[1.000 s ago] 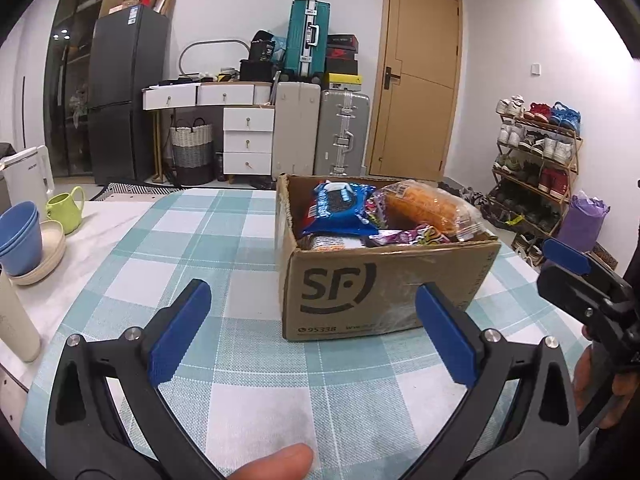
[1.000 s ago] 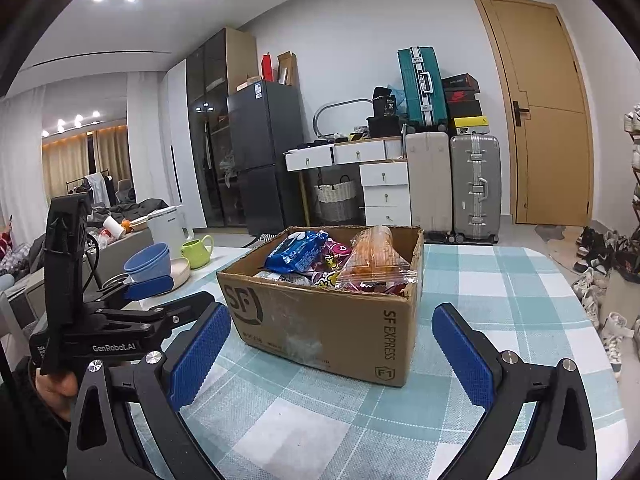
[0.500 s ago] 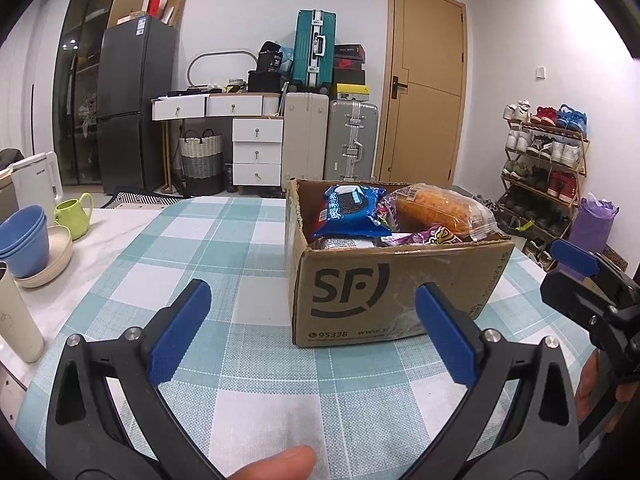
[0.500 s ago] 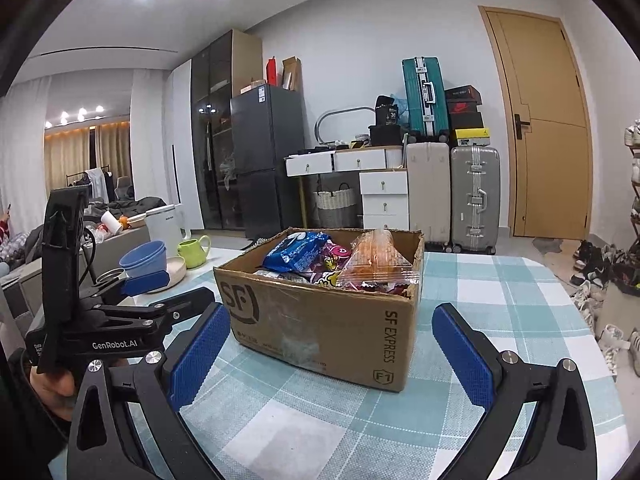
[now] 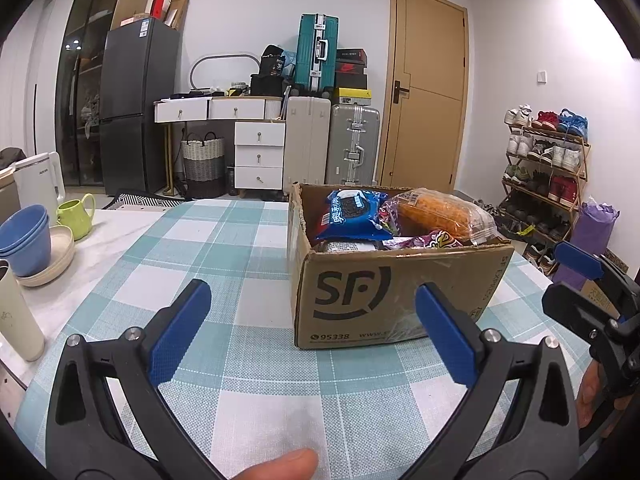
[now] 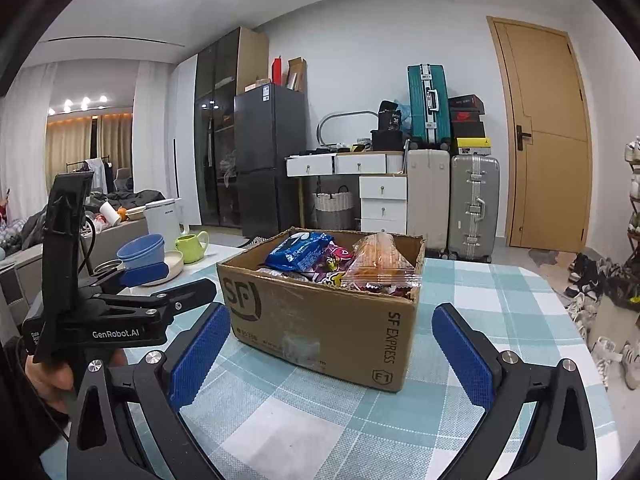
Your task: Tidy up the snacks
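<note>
Both the left gripper (image 5: 312, 332) & right gripper (image 6: 330, 354) are hovering wide apart, empty, w/ the Oreo pack (image 5: 352, 220) in the SF cardboard box (image 5: 384, 300) looking light, crinkly, crushable — prob best pinching its sealed edge.

An open brown cardboard box (image 5: 396, 300) printed with a black "SF" logo stands upright on the checked tablecloth, toward the table's far right corner, its flaps torn off along a ragged rim. It is filled to the brim with snacks. A blue cookie packet (image 5: 352, 216) leans tilted against the far left side, its top above the rim. A clear-wrapped orange bread pack (image 5: 436, 212) lies along the far right side, rising above the edge. Between and before them sits a purple candy bag (image 5: 436, 240), partly hidden; a dark packet (image 5: 344, 246) lies below the blue one.
</note>
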Motion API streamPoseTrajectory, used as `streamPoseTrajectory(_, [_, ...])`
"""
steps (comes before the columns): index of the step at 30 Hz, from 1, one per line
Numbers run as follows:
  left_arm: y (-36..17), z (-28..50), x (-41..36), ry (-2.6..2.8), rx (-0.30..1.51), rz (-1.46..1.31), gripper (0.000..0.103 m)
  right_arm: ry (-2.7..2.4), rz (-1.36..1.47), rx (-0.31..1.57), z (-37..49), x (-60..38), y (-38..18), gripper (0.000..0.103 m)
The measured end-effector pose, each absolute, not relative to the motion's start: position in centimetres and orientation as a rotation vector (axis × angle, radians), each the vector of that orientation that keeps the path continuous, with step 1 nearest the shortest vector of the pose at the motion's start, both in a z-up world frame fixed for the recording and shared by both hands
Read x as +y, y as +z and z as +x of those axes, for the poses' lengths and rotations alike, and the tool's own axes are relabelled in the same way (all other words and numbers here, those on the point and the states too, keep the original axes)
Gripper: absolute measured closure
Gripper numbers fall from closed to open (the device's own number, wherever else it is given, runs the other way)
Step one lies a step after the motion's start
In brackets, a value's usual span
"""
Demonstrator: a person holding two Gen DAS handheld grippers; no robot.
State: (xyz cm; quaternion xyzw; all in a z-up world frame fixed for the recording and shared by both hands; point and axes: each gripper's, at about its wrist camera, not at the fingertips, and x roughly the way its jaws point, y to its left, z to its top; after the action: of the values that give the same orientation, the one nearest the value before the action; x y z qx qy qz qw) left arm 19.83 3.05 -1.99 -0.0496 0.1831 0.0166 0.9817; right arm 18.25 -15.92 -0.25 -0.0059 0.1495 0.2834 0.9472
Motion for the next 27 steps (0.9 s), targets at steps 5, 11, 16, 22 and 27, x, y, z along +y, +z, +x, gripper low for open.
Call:
streamPoseTrajectory(5, [-2.05,19.81,3.13,0.034,0.367,-0.103,0.001,0.569,-0.011,0.304,18.27,-15.99,-0.30,0.000])
streamPoseTrajectory(11, [-2.05,19.80,3.15,0.033,0.367,-0.101,0.001,0.563,-0.006,0.305,18.37,-16.13,-0.31,0.000])
streamPoseTrajectory(16, [-2.10,19.77,3.14,0.033,0.367,-0.101,0.001,0.563,-0.004,0.305,18.41,-16.27,-0.34,0.000])
streamPoseTrajectory(22, [-2.09,19.78,3.14,0.032,0.366,-0.102,0.001,0.562,-0.004,0.304,18.44,-16.28,-0.36,0.000])
streamPoseTrajectory(27, [-2.11,19.76,3.13,0.033,0.366,-0.102,0.001,0.561,-0.004,0.305,18.46,-16.28,-0.37,0.000])
